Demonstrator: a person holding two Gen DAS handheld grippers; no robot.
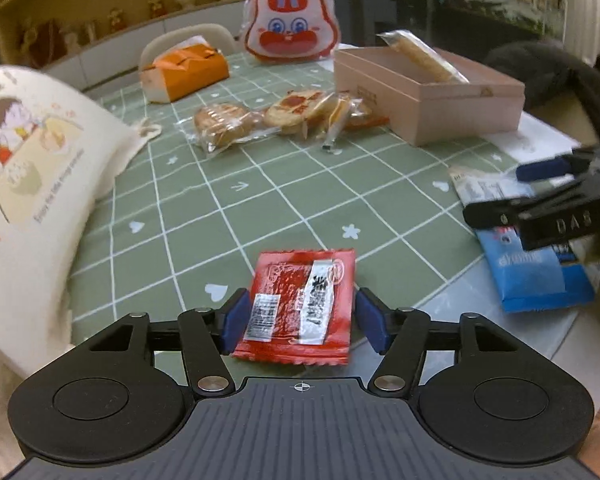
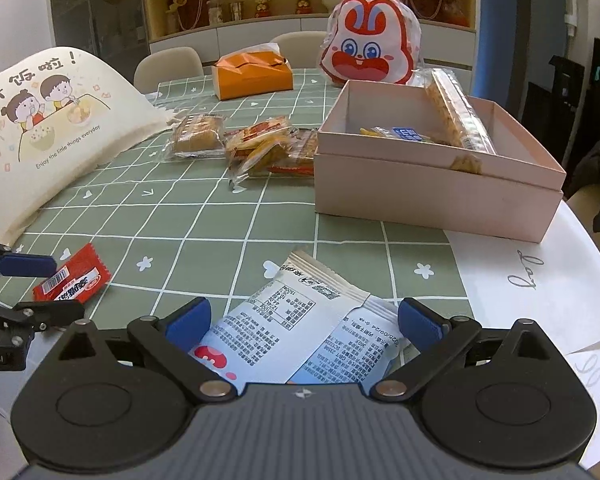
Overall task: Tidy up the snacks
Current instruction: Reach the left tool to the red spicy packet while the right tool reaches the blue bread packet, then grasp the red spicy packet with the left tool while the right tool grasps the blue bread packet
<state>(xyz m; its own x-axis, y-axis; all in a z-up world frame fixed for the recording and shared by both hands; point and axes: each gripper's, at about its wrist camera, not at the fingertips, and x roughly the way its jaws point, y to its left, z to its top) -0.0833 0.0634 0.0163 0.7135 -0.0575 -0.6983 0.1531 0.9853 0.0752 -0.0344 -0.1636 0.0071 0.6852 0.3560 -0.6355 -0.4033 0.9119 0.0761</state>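
A red snack packet (image 1: pixel 300 304) lies flat on the green checked tablecloth between the blue pads of my left gripper (image 1: pixel 300 318); the jaws are open around it, a gap on the right. It also shows in the right wrist view (image 2: pixel 73 280). My right gripper (image 2: pixel 304 322) is open around a white and blue snack bag (image 2: pixel 296 328), pads apart from it. The same bag (image 1: pixel 528 264) lies under the right gripper in the left wrist view. A pink open box (image 2: pixel 432 176) holds several snacks and a long cracker pack (image 2: pixel 456 116).
Several clear-wrapped biscuit packs (image 1: pixel 276 118) lie mid-table beside the box. A cream cartoon bag (image 1: pixel 32 184) stands at the left. An orange tissue pack (image 1: pixel 184 72) and a red rabbit bag (image 1: pixel 290 20) stand at the back. White paper (image 2: pixel 532 280) covers the right table edge.
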